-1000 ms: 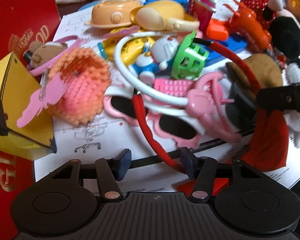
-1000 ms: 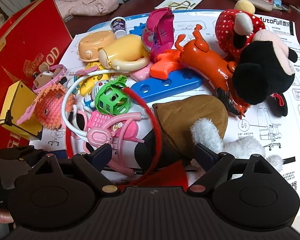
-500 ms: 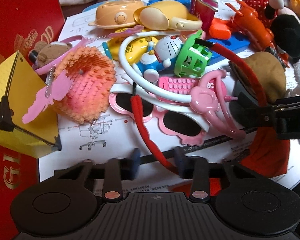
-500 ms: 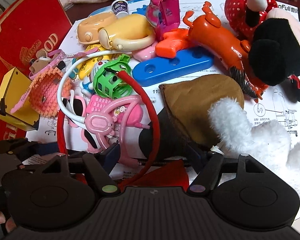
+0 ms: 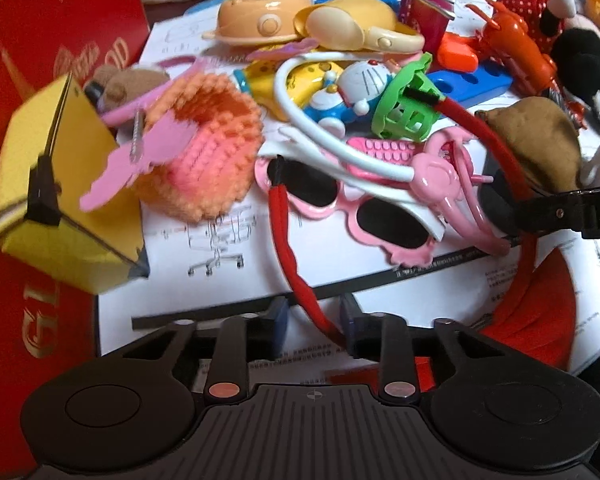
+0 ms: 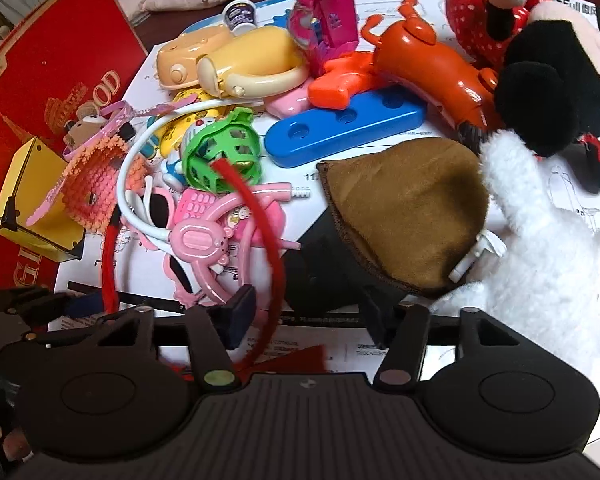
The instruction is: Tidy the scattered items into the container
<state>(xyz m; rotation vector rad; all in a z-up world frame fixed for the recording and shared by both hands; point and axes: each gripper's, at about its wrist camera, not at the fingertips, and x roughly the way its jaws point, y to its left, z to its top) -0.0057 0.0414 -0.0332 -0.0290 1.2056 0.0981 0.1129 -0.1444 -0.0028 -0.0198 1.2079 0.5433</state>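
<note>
A red headband (image 5: 290, 254) arches over the toy pile; it also shows in the right wrist view (image 6: 268, 224). My left gripper (image 5: 314, 320) has its jaws narrowly apart around one arm of the headband, which touches the right pad. My right gripper (image 6: 308, 312) is open around the headband's other arm and the black underside of a brown plush (image 6: 412, 216). A red container (image 5: 52, 40) stands at the left, also in the right wrist view (image 6: 52, 92).
Toys lie heaped on a white paper sheet (image 5: 228, 248): pink sunglasses (image 5: 364, 216), white headband (image 5: 320, 128), green cage ball (image 6: 220, 156), orange knit basket (image 5: 208, 152), yellow box (image 5: 56, 188), blue bar (image 6: 344, 128), orange toy (image 6: 428, 64), Minnie plush (image 6: 548, 92), white plush (image 6: 548, 264).
My left jaws have closed in around the red headband arm. My right gripper has moved forward, so the headband and brown plush now sit between its fingers.
</note>
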